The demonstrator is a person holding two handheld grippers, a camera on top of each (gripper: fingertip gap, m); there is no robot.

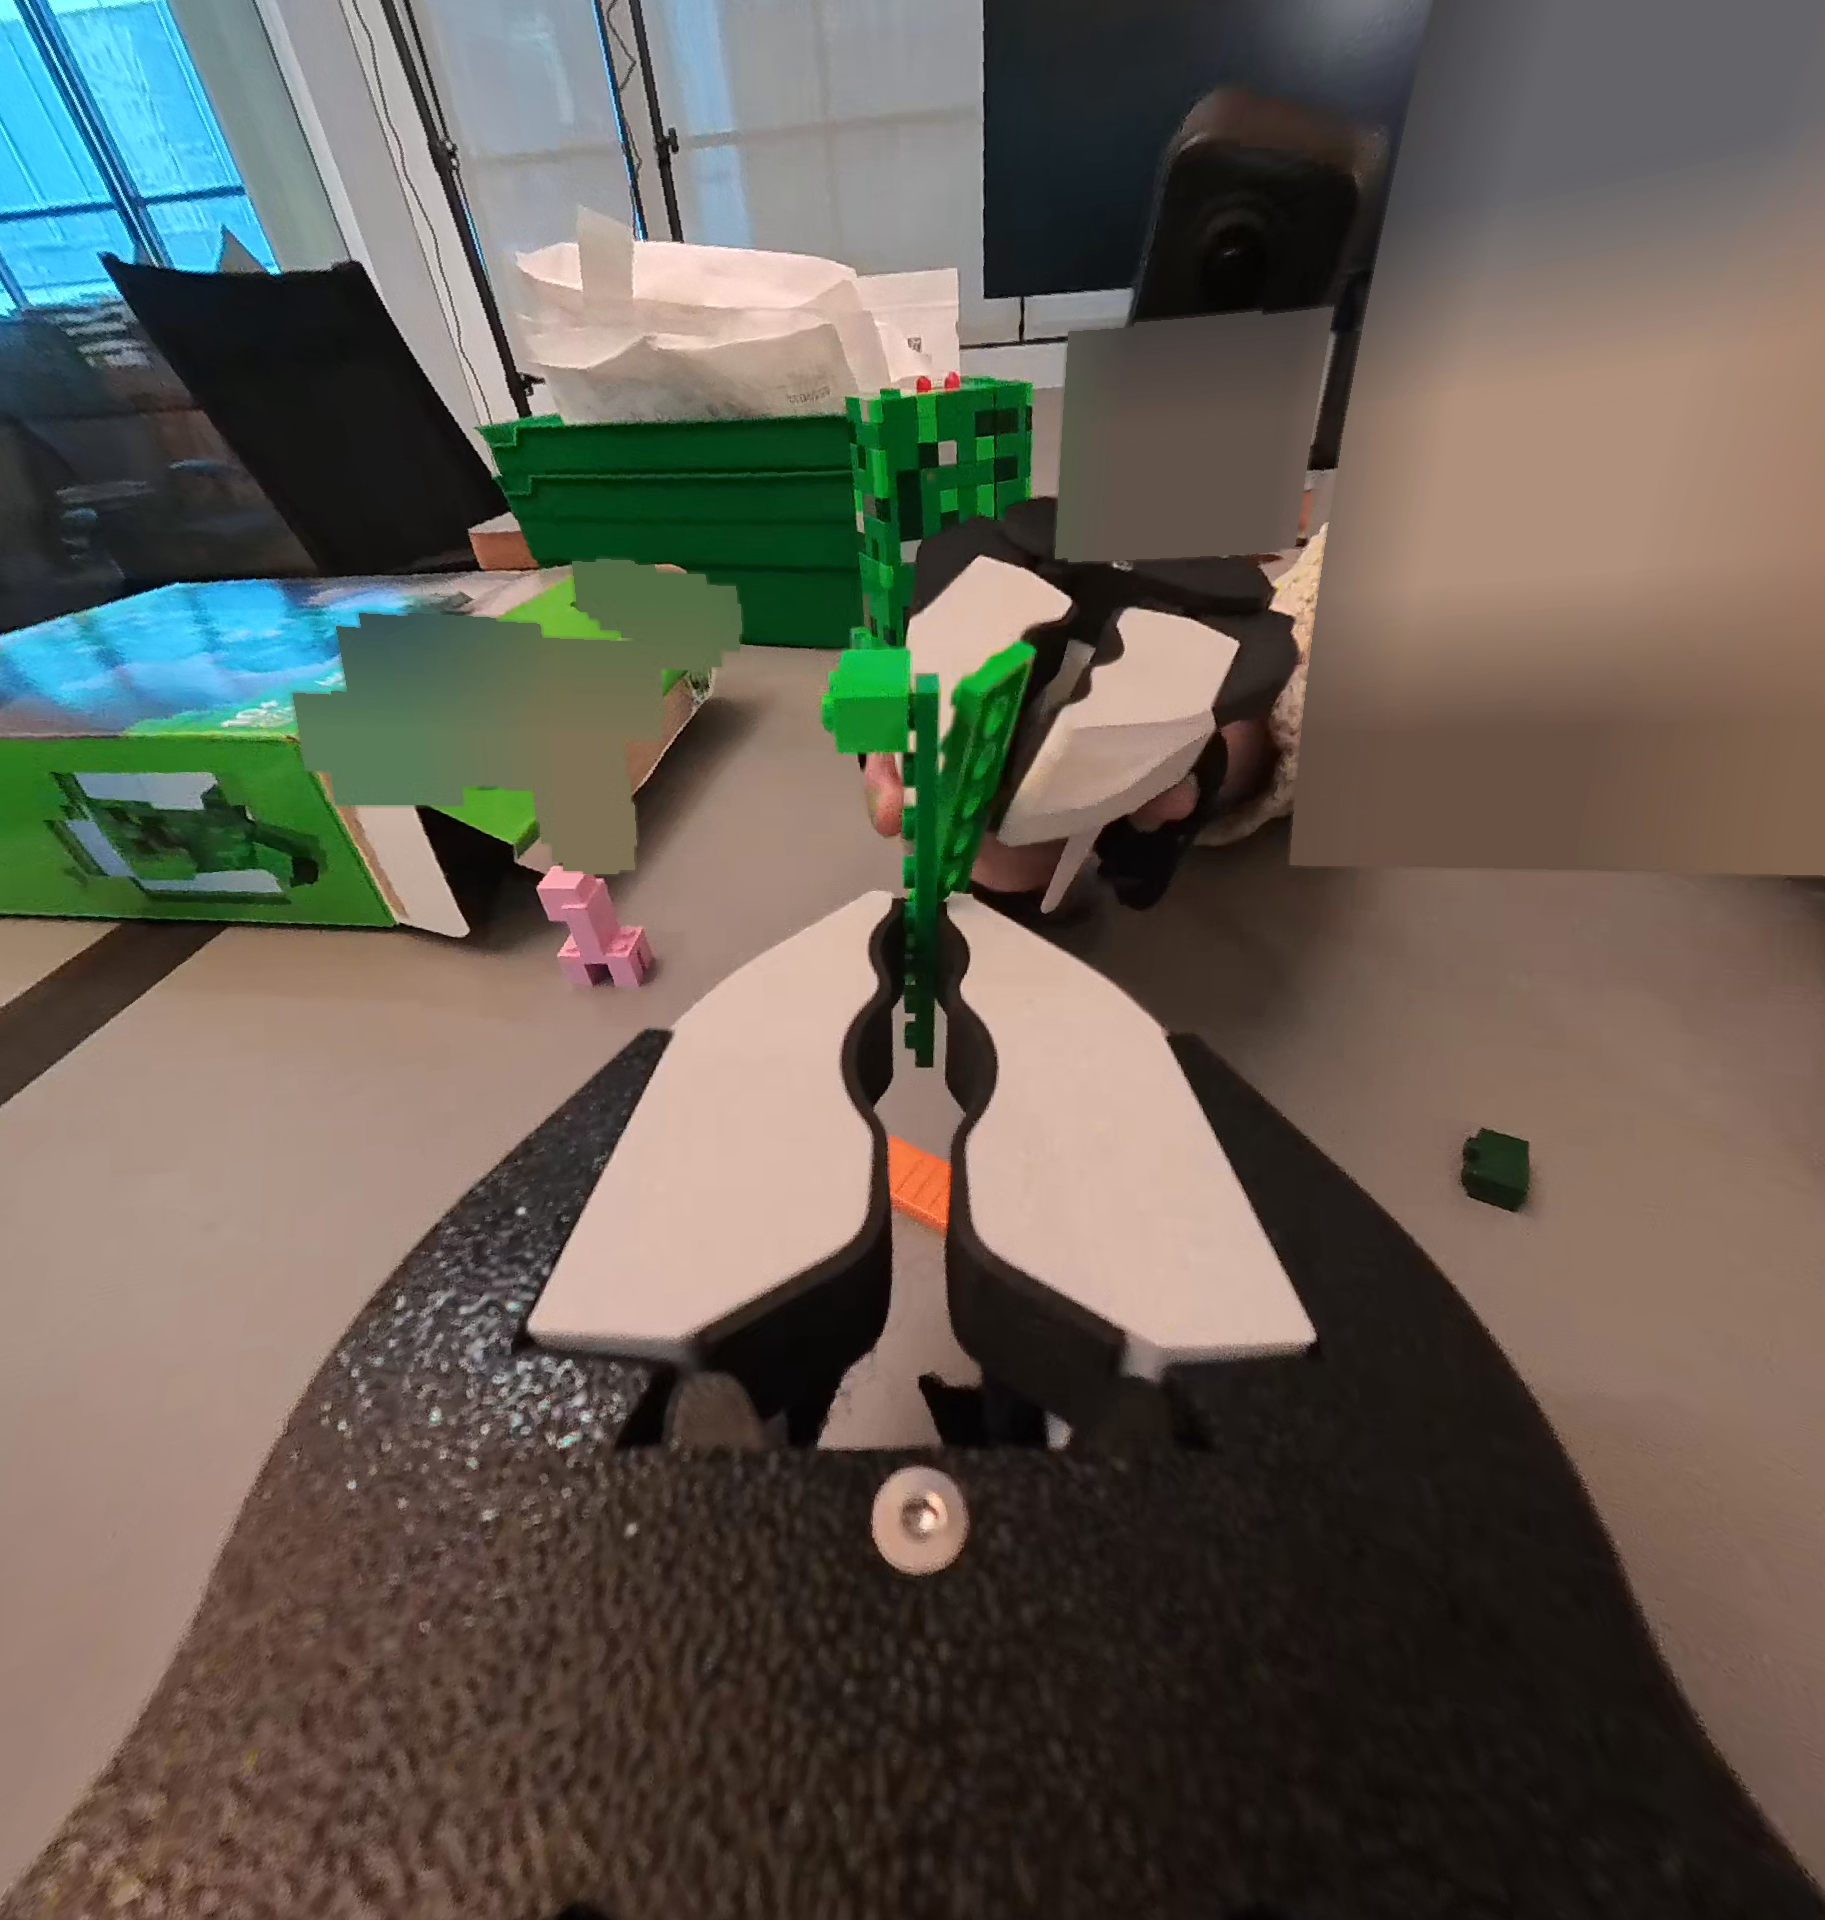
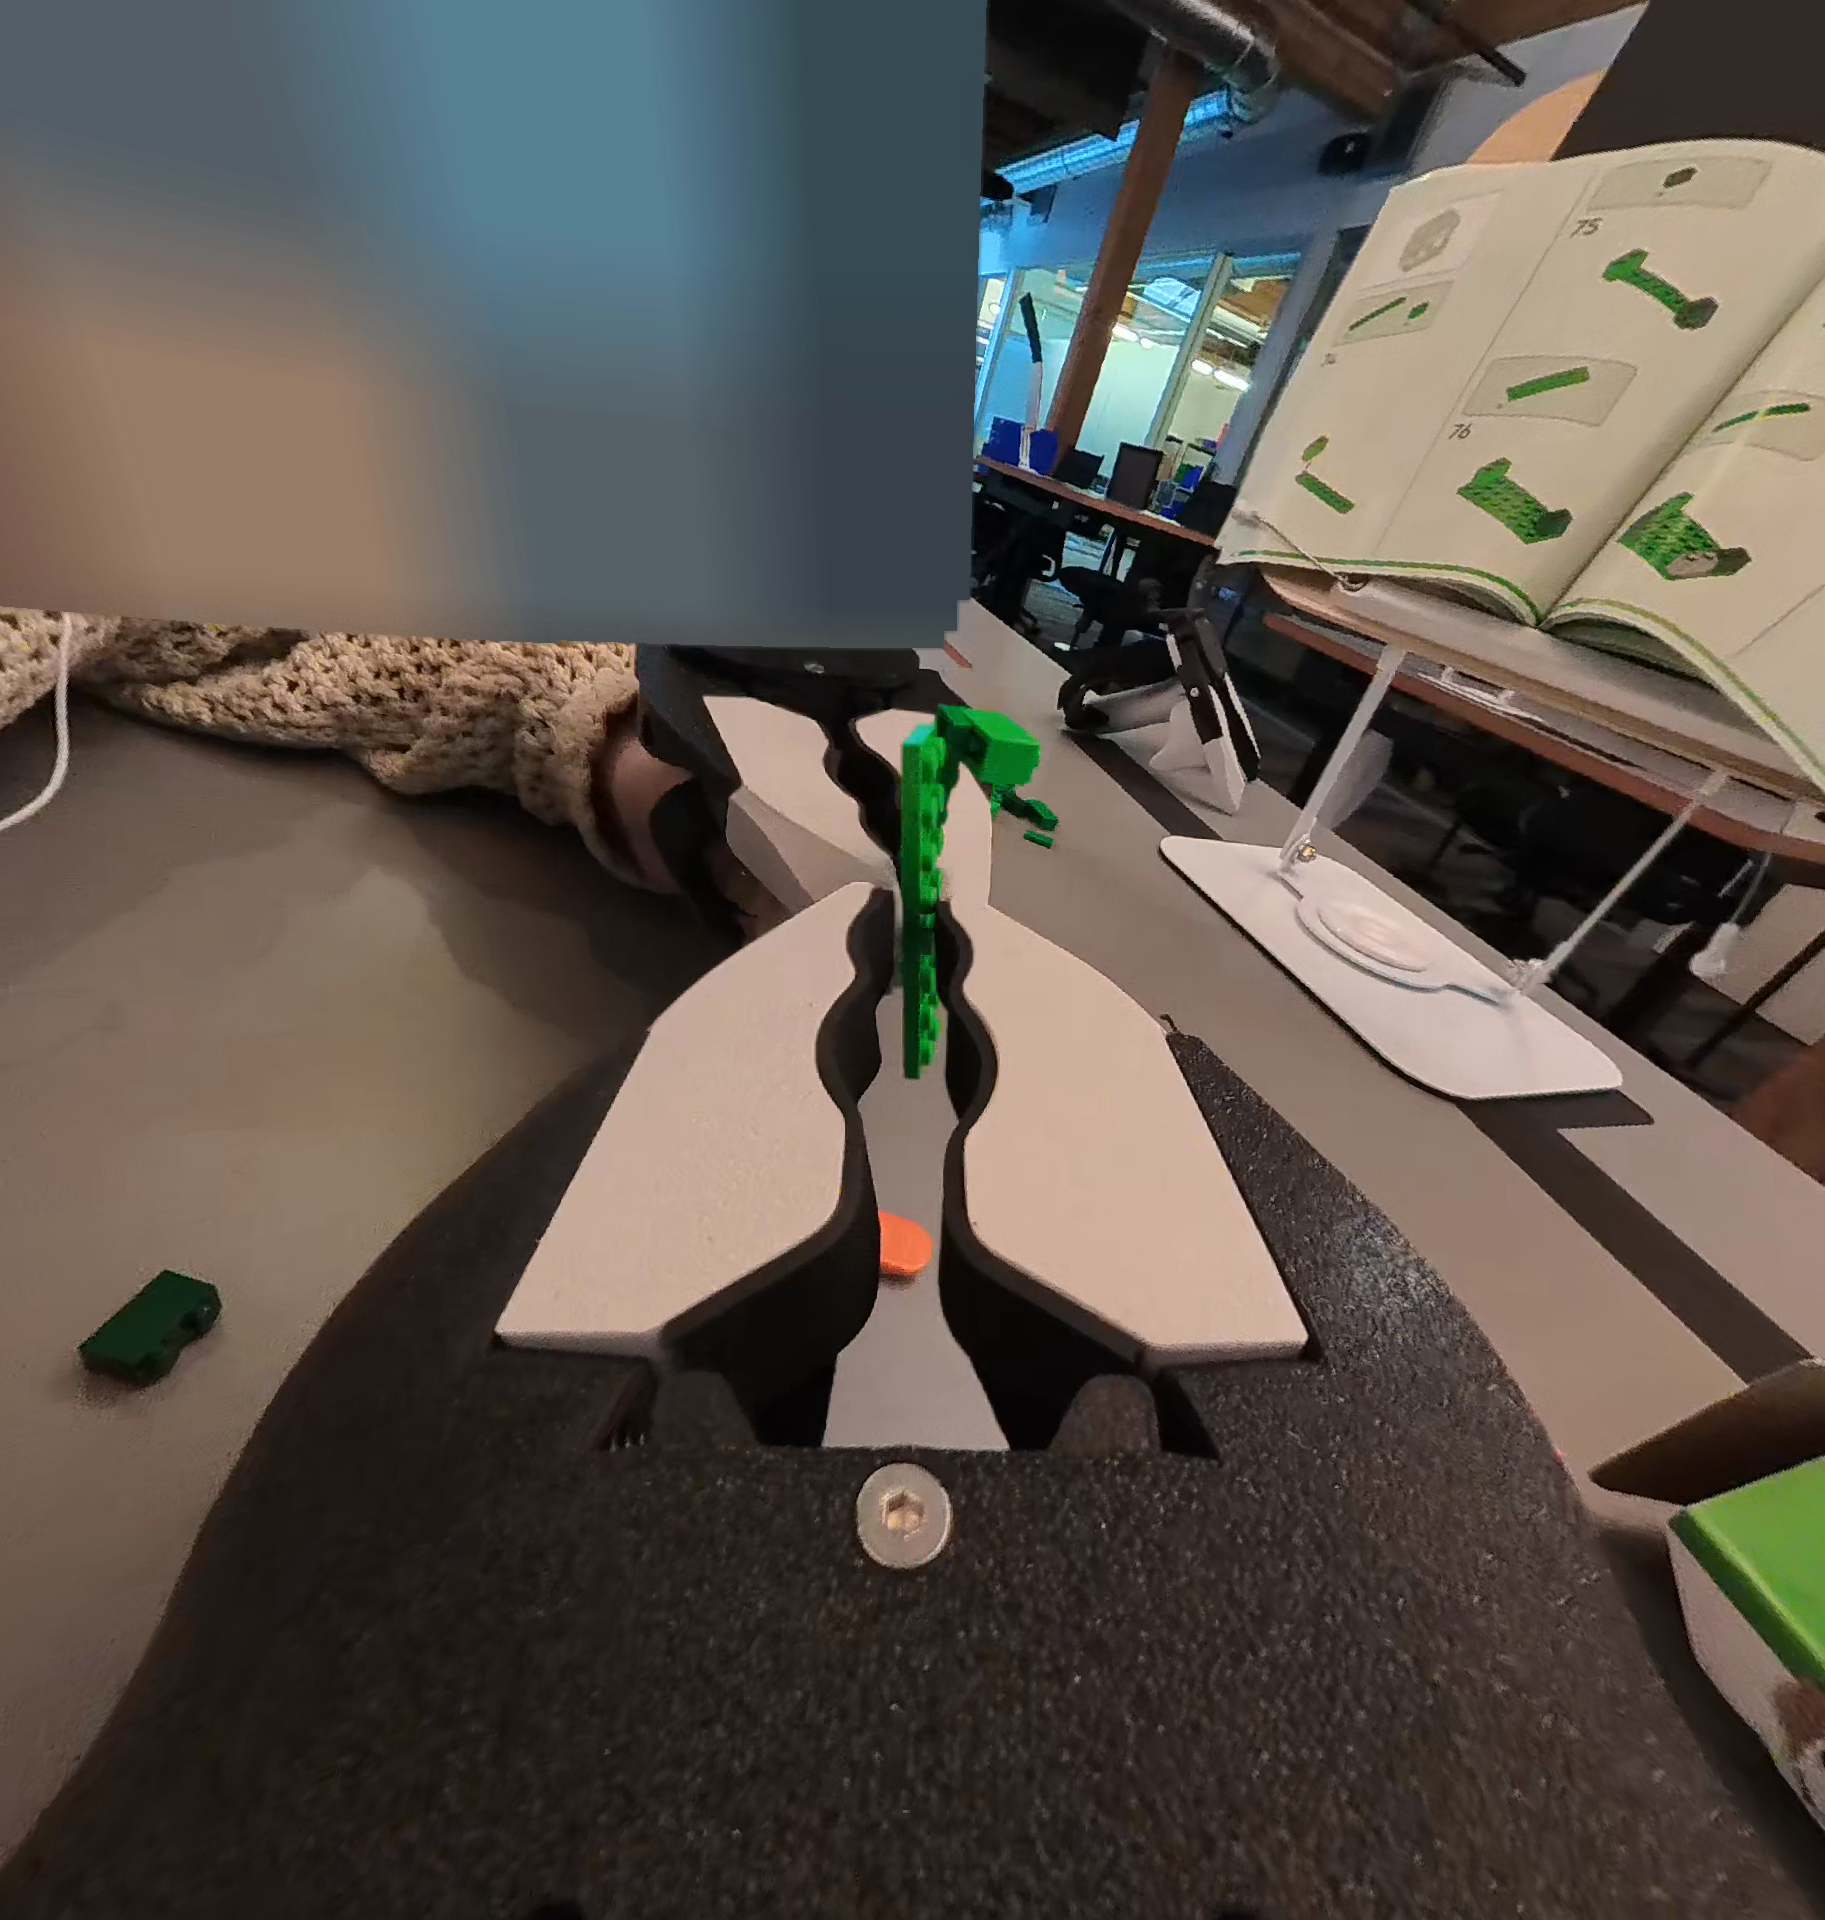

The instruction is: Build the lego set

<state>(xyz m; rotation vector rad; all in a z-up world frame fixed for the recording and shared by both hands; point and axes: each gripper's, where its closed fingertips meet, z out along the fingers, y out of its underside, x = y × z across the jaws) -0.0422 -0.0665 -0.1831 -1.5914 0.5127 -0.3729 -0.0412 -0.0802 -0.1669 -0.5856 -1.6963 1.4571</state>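
Left tool [image 1: 920, 971] is pinching the near end of a long green plate [image 1: 923, 831], standing on edge above the grey counter [image 1: 264, 1195]. A bright green brick [image 1: 868, 698] is sitting at the plate's far end.

Right tool [image 2: 913, 971] is pinching a green plate as well, facing the left tool head-on. In the left wrist view, a second green plate [image 1: 981, 764] is leaning against the first, tilted right, held at the right tool [image 1: 1001, 748]. Whether the two plates are fully seated together, cannot tell.

A dark green brick [image 1: 1496, 1169] is lying on the counter to the right. A pink figure [image 1: 596, 930] is standing to the left, near the set's box [image 1: 160, 769]. An open instruction booklet [image 2: 1573, 395] is resting on a stand at far right.
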